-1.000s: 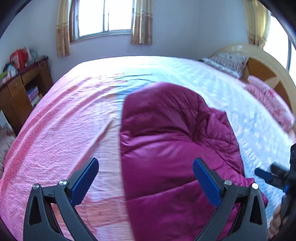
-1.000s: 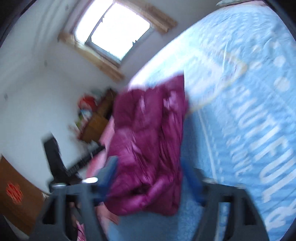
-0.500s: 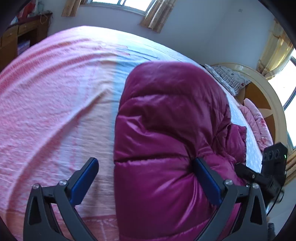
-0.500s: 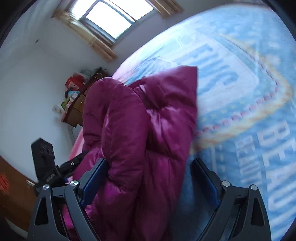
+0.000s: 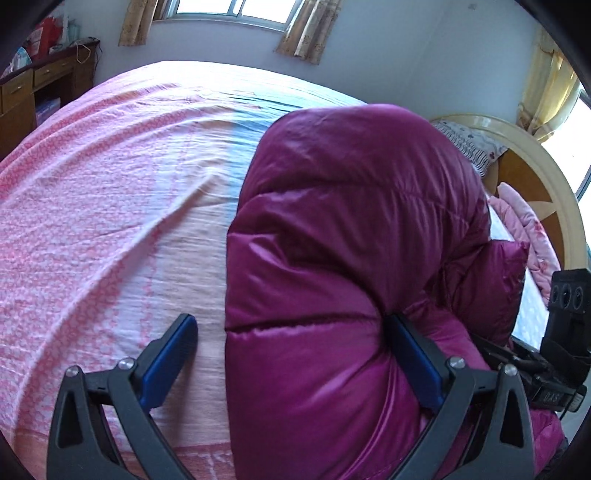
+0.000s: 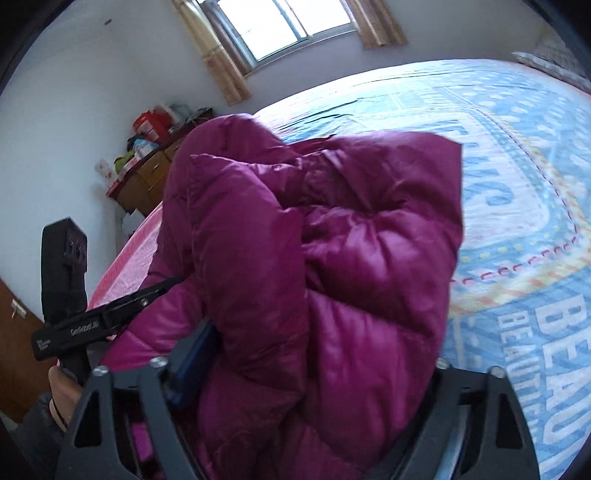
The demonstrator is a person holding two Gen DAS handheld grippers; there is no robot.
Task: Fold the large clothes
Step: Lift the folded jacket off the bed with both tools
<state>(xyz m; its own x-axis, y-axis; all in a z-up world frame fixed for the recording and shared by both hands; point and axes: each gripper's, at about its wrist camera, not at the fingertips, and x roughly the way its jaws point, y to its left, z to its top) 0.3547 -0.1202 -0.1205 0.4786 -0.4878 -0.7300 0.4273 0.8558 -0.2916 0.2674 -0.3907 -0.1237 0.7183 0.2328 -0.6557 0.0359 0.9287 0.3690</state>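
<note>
Jacket (image 5: 332, 258), a puffy magenta quilted one, lies bunched on the bed (image 5: 110, 221), with its near end lifted and bulging between the two grippers. In the left wrist view it rises as a rounded hump over the seam where the pink sheet meets the blue one, and its far edge reaches toward the headboard (image 5: 546, 192) and a pillow (image 5: 469, 144).

Left gripper (image 5: 291, 354) has its jaws wide. The jacket's padded fold fills most of the gap; the right-hand blue pad (image 5: 413, 358) presses against the fabric, while the left-hand pad (image 5: 170, 358) stands clear over bare sheet.

Right gripper (image 6: 314, 373) also has its jaws spread, with a thick bundle of jacket (image 6: 332, 258) stuffed between them. One blue pad (image 6: 195, 350) touches the fabric; the other is hidden under the cloth, so whether the bundle is truly clamped cannot be told.

Each wrist view shows the other gripper at its edge, close against the jacket. A desk (image 6: 147, 173) with clutter stands by the wall under a curtained window (image 6: 280, 26).
</note>
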